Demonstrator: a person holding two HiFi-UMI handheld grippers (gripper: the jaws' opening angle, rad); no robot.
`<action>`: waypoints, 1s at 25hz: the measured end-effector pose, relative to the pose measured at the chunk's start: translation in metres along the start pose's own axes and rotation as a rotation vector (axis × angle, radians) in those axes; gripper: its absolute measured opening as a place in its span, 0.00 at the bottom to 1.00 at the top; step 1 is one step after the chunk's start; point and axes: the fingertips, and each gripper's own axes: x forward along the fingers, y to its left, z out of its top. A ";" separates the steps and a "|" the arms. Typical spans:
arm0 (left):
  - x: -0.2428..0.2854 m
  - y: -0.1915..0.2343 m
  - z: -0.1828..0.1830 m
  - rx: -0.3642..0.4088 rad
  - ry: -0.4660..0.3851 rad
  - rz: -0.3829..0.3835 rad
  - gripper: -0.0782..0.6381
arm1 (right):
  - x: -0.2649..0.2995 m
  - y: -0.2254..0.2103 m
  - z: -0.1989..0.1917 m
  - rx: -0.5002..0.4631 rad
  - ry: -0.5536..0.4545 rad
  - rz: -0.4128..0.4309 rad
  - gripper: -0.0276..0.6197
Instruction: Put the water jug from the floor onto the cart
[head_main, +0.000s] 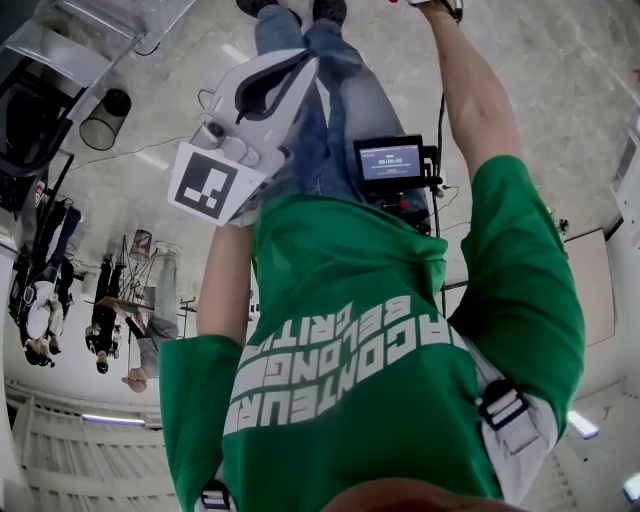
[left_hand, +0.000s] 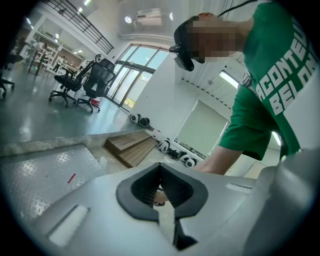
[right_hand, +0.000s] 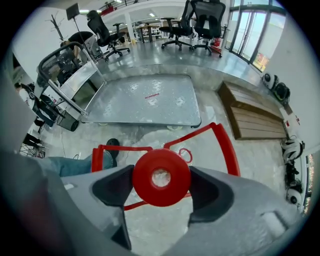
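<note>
1. Right gripper (right_hand: 160, 171): jaws spread wide on either side of the red cap (right_hand: 149, 192) of the water jug (right_hand: 201, 158).
2. Left gripper (left_hand: 160, 167): jaws together, holding nothing.
3. The water jug stands on the floor (right_hand: 216, 102), with the cart (right_hand: 145, 100) beyond at 12 o'clock.

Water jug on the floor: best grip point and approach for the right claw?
The red cap, from straight above: it is round, faces up, and stands clear inside the red frame. The open right claw straddles it.
</note>
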 end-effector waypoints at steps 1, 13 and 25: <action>0.000 0.000 -0.001 -0.001 0.002 0.001 0.13 | -0.001 0.000 0.000 0.001 0.001 -0.002 0.54; -0.002 -0.007 0.010 0.016 -0.015 -0.006 0.13 | -0.011 -0.006 0.000 0.020 0.016 -0.025 0.51; -0.026 -0.053 0.065 0.104 -0.125 -0.004 0.13 | -0.060 -0.009 0.014 0.022 -0.014 -0.057 0.51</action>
